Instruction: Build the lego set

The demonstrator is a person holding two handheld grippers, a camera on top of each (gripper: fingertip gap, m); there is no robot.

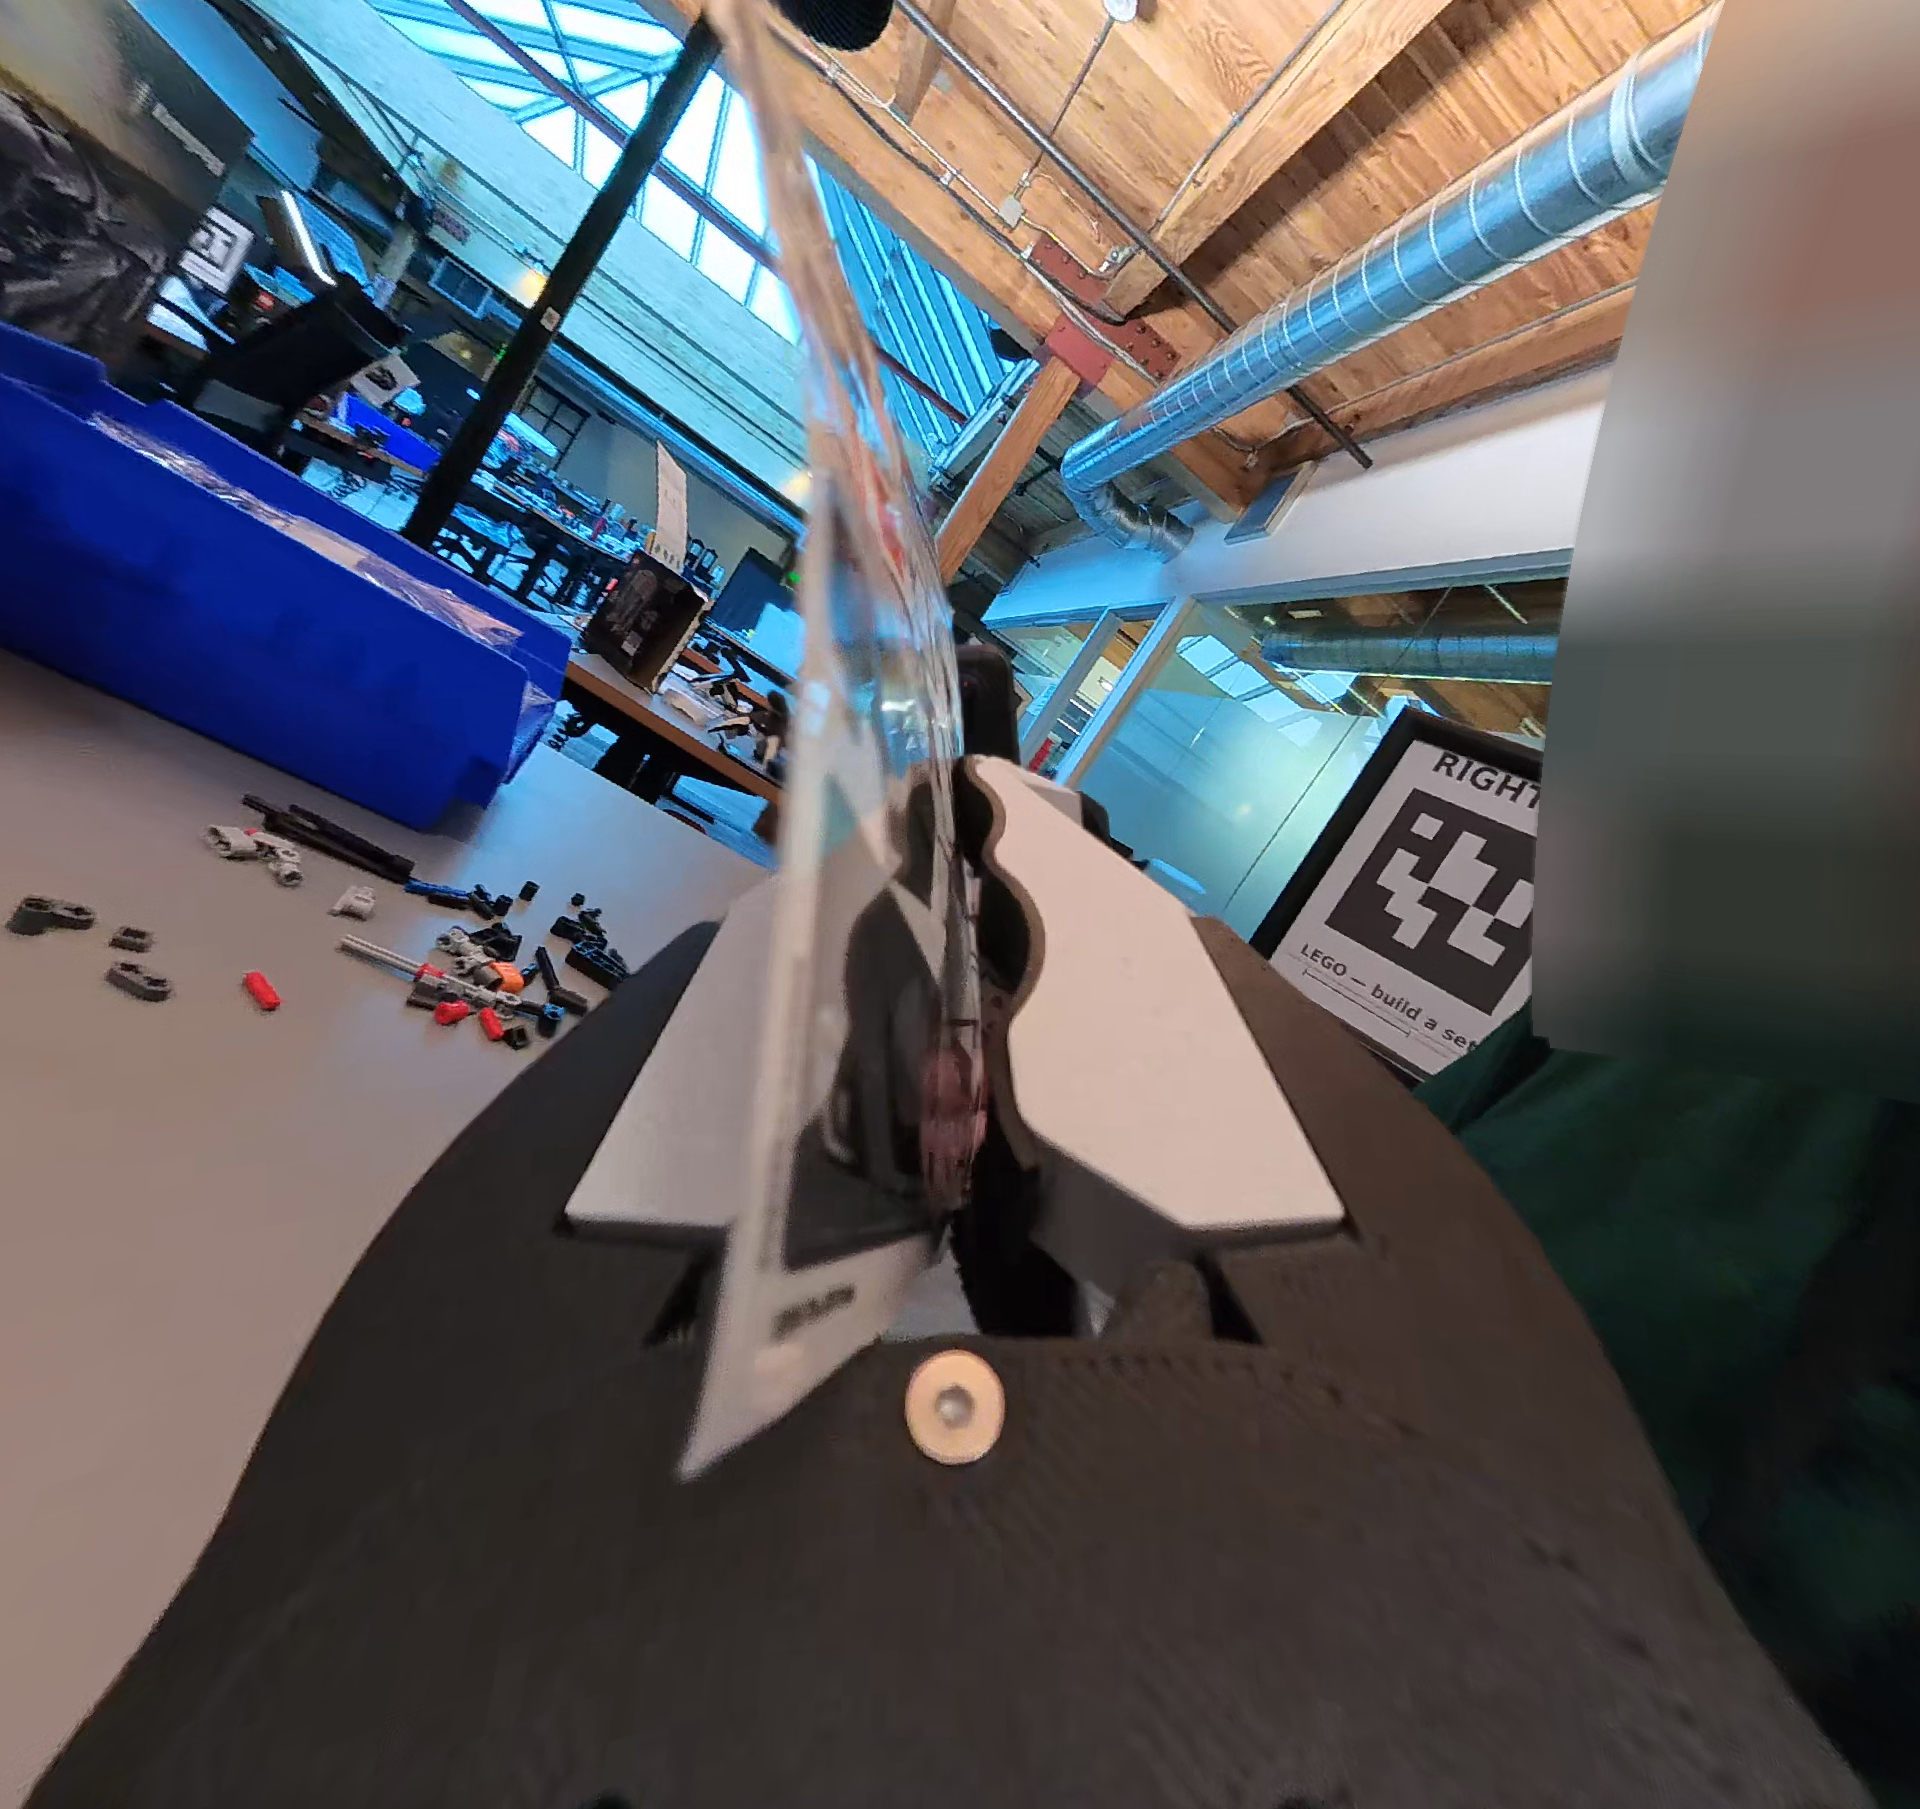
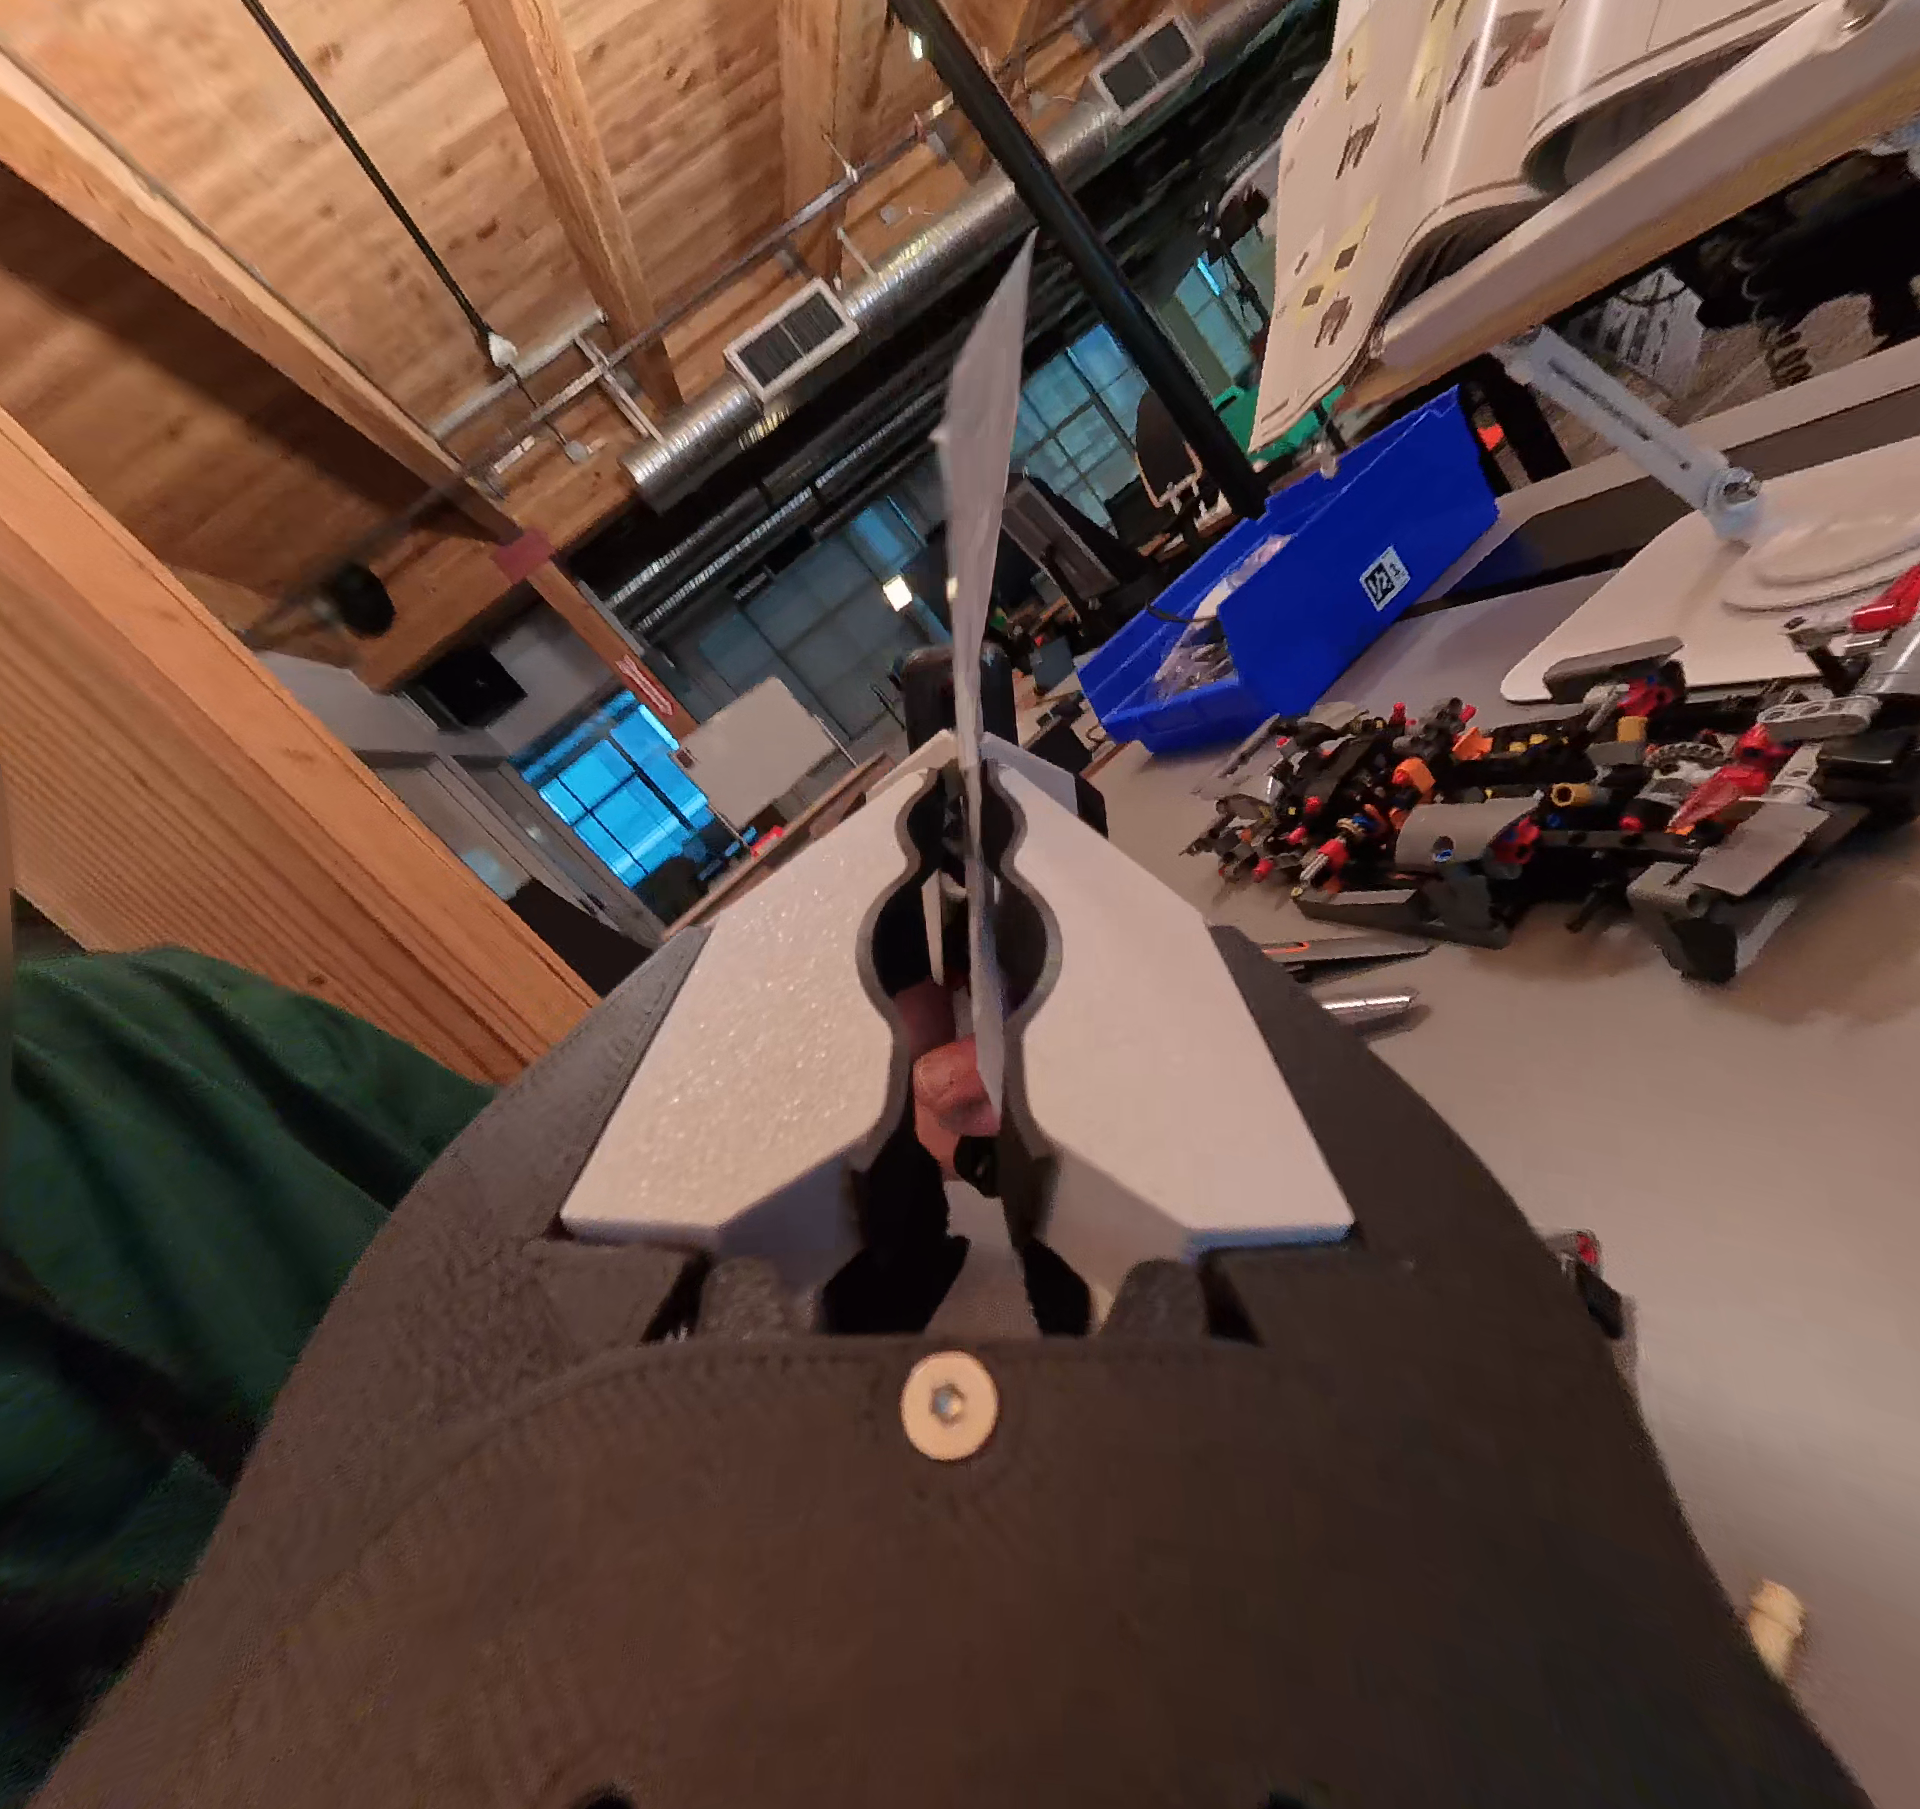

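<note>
My left gripper (image 1: 961,783) is shut on a clear plastic bag (image 1: 842,616) with a white printed label at its lower end. The bag stands edge-on and rises out of the jaws, held above the table. My right gripper (image 2: 966,751) is shut on a thin pale sheet (image 2: 982,533), also edge-on; I cannot tell whether it is the same bag. Loose small Lego pieces (image 1: 468,970), black, grey and red, lie on the grey table (image 1: 208,1188) to the left. A partly built Lego car (image 2: 1558,824) lies on the table at the right.
A blue bin (image 1: 260,596) stands behind the loose pieces and also shows in the right wrist view (image 2: 1299,596). An open instruction booklet (image 2: 1455,149) sits on a white stand above the car. A framed marker sign (image 1: 1434,886) stands at the right. A green sleeve (image 2: 156,1188) is close by. My left and right fingertips are right by each other.
</note>
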